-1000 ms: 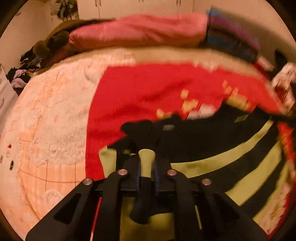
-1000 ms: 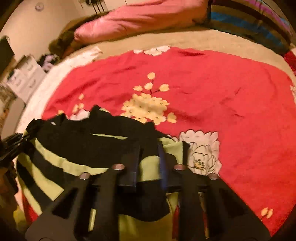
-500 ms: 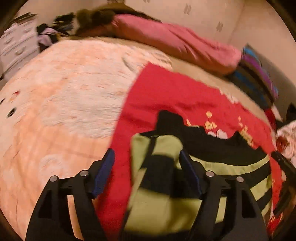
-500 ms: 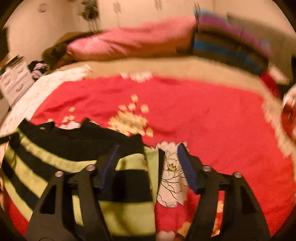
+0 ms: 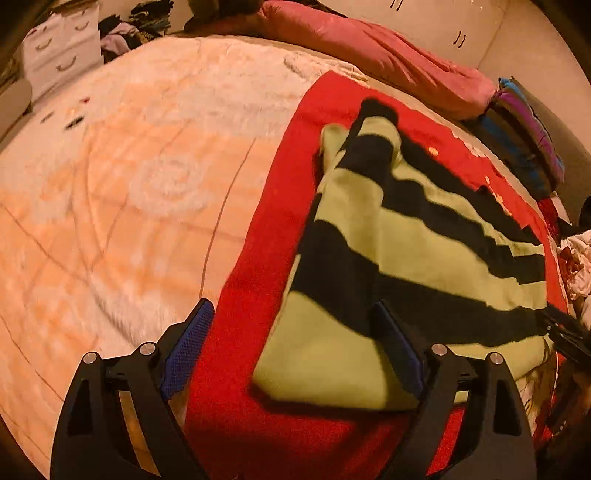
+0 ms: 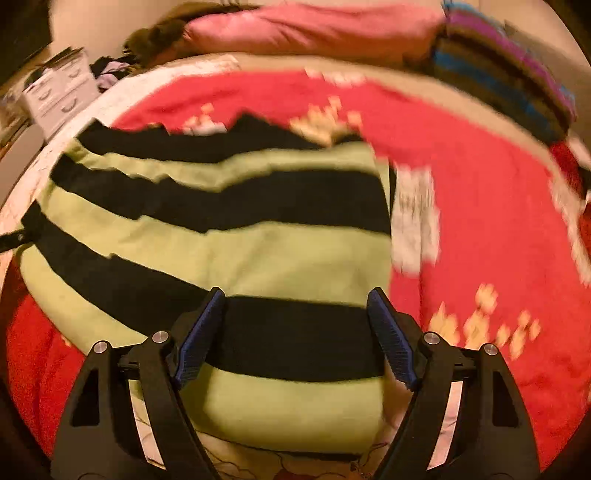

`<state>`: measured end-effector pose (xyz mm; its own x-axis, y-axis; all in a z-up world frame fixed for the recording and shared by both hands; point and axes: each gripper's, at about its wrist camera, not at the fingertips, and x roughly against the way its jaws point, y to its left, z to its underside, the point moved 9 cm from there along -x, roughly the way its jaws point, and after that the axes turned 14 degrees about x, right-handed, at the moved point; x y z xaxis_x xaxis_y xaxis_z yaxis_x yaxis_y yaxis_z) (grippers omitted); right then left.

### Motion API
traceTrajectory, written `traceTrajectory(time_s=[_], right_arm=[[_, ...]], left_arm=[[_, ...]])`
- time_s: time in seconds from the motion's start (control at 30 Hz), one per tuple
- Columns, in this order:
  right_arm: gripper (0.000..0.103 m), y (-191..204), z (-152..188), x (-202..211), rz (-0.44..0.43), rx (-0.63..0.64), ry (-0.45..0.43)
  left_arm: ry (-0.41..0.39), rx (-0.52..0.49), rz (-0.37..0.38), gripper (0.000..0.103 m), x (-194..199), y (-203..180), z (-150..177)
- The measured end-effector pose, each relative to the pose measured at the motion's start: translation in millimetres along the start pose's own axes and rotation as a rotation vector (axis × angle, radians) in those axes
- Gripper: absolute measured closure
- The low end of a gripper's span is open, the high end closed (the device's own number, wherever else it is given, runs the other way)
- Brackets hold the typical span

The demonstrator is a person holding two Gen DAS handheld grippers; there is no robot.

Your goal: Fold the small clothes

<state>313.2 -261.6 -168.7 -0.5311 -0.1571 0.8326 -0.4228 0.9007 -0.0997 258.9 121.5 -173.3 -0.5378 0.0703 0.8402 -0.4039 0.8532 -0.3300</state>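
A small garment with lime-green and black stripes (image 5: 399, 236) lies folded on a red floral blanket (image 5: 266, 229). My left gripper (image 5: 291, 310) hovers over the garment's left edge, jaws wide and still opening, blue pads clear of the cloth. In the right wrist view the same garment (image 6: 258, 240) fills the middle. My right gripper (image 6: 295, 295) hangs above its near right part, jaws also opening, nothing pressed between the pads. The right gripper's black tip (image 5: 561, 332) shows at the garment's far side in the left wrist view.
A fluffy peach blanket (image 5: 129, 184) covers the bed left of the red one. A pink pillow (image 6: 314, 29) and a striped cushion (image 6: 509, 74) lie along the head of the bed. White drawers (image 5: 59, 55) and a pile of clothes (image 5: 122, 33) stand beyond the bed.
Both grippers were shut on the garment's top edge a second ago; both have let go, opened wide and pulled back, leaving the garment folded flat on the red blanket.
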Motion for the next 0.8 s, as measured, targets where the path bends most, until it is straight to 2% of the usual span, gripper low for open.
traceTrajectory(time_s=[0.17,0.23,0.3,0.57,0.63,0.8], right_arm=[[0.029,-1,-1,9,0.011,-0.024,-0.007],[0.028,1,-3,23,-0.009,-0.052,-0.049],[0.023,3,-3,35,-0.007,-0.049,-0.081],[0.012,34,-4,79,-0.014,-0.009,-0.172],[0.011,45,-6,86,-0.03,0.001,-0.184],[0.009,74,-10,99,-0.057,0.042,-0.205]], left_arm=[[-0.009,0.043,0.028,0.017,14,7,4],[-0.029,0.027,0.029,0.017,27,7,4],[-0.054,0.014,0.03,0.017,39,5,3],[-0.113,-0.006,0.035,0.014,86,1,-9],[-0.12,-0.007,0.03,0.005,94,1,-9],[-0.133,-0.012,0.037,0.004,109,3,-8]])
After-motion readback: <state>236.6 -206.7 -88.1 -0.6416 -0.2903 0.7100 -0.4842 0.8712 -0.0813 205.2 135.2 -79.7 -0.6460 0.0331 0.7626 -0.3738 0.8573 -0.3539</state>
